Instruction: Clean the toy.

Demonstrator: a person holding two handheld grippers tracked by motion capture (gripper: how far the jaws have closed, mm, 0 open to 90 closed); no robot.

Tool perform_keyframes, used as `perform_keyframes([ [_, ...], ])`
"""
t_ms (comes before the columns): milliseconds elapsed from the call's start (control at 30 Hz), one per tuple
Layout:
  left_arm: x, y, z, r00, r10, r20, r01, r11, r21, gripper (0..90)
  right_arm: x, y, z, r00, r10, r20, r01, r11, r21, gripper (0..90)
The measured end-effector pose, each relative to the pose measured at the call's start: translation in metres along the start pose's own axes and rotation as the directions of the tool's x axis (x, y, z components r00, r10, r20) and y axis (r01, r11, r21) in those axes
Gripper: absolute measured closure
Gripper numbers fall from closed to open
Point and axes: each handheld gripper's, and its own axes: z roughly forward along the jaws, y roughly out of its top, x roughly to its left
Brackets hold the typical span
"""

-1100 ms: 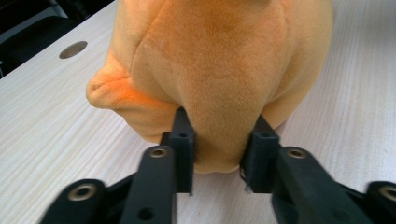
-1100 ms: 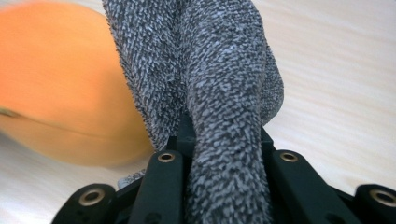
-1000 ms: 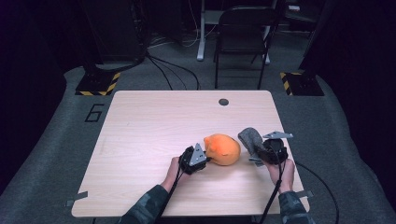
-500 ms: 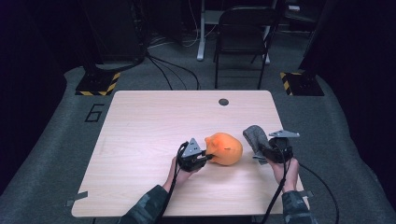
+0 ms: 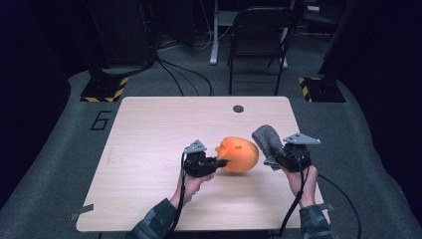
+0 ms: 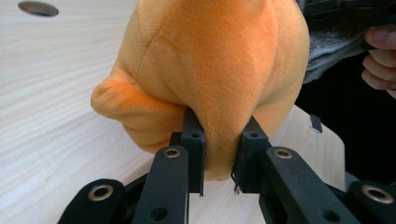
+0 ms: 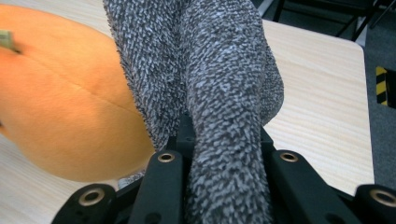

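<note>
In your left gripper view, the orange plush toy (image 6: pixel 210 74) runs off the top edge, and its pinched fold hides the jaws' inner faces. In your right gripper view, the grey knitted cloth (image 7: pixel 219 93) covers your jaws' tips and leaves the frame above.

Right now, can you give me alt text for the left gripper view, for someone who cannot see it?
The left hand-held gripper is shut on a fold of an orange plush toy, its two black jaws pinching the fabric from either side above a pale wooden table. At the top right, fingers and a grey knitted cloth show behind the toy.
</note>
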Motion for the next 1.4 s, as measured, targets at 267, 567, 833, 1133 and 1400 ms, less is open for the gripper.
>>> perform_keyframes([
  [267, 0.008, -0.009, 0.011, 0.9961, -0.087, -0.012, 0.088, 0.9947, 0.053, 76.1, 0.031, 0.014, -0.006, 0.9973, -0.055, -0.049, 0.053, 0.998, -0.035, 73.7],
  [567, 0.009, -0.020, 0.023, 0.9974, -0.053, -0.049, 0.057, 0.9947, 0.086, 75.1, 0.089, 0.007, 0.039, 0.9750, -0.219, -0.039, 0.220, 0.975, 0.038, 73.8],
  [833, 0.010, -0.020, 0.024, 0.9987, -0.030, -0.040, 0.034, 0.9950, 0.094, 74.3, 0.058, -0.007, 0.044, 0.9880, -0.150, -0.035, 0.153, 0.986, 0.073, 73.4],
  [1133, 0.012, -0.020, 0.024, 0.9988, -0.027, -0.040, 0.031, 0.9956, 0.089, 73.9, 0.009, -0.039, 0.071, 0.9999, 0.000, -0.014, 0.003, 0.973, 0.229, 73.1],
  [1400, 0.011, -0.021, 0.023, 0.9984, -0.035, -0.044, 0.039, 0.9953, 0.089, 73.7, 0.005, -0.038, 0.071, 0.9999, -0.010, 0.009, 0.007, 0.970, 0.242, 73.0],
])
